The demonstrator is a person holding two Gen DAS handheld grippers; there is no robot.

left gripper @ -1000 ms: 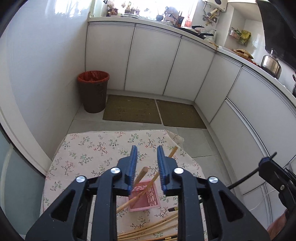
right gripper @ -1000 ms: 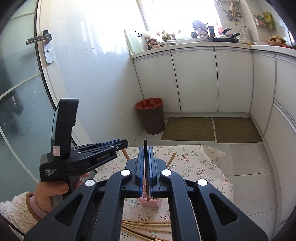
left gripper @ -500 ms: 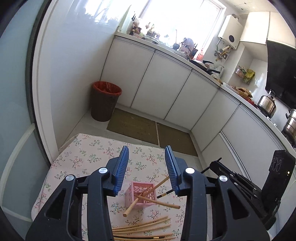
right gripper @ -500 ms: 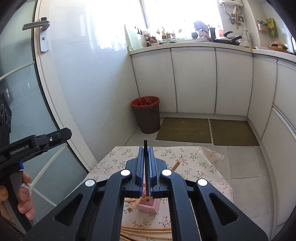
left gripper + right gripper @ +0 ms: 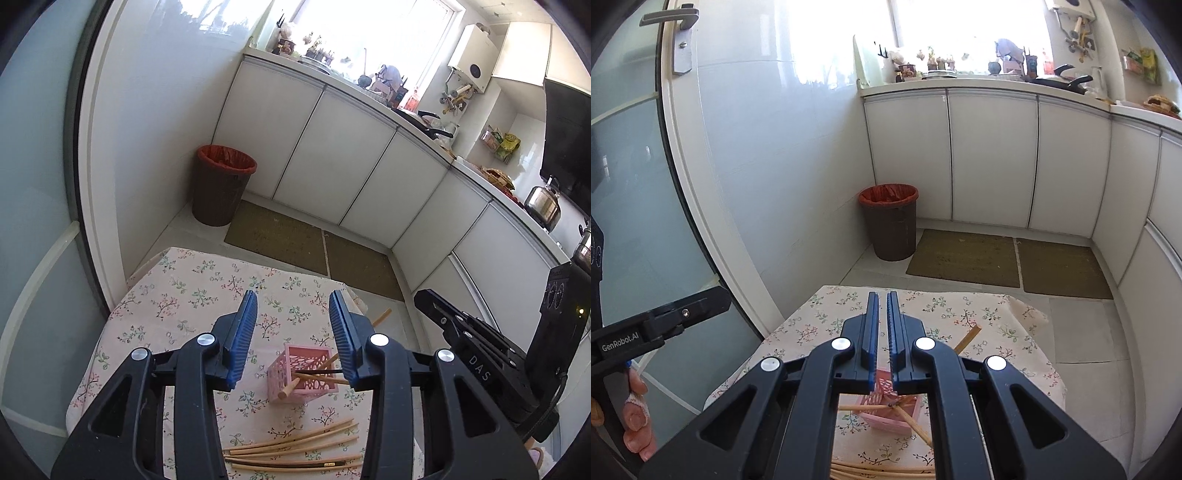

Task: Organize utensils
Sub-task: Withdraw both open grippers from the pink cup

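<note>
A pink perforated basket (image 5: 314, 384) stands on the flowered tablecloth (image 5: 184, 306) with several wooden chopsticks leaning in it. A thin dark chopstick (image 5: 319, 372) lies across its rim. More loose chopsticks (image 5: 291, 443) lie on the cloth in front of it. My left gripper (image 5: 293, 295) hovers above and behind the basket, open and empty. In the right wrist view the basket (image 5: 886, 417) shows under my right gripper (image 5: 881, 295). Its blue pads stand shut to a narrow slit with nothing between them. A hand (image 5: 635, 417) holds the left gripper at that view's left edge.
The small table ends close behind the basket, and tiled floor with two brown mats (image 5: 964, 254) lies beyond. A brown bin with a red liner (image 5: 221, 192) stands in the corner by white cabinets (image 5: 332, 166). A glass door (image 5: 635, 184) is at the left.
The dark chopstick that stood between my right gripper's pads is gone from them and now lies in the basket. My left gripper's jaws have widened, and it has drawn away to the left.
</note>
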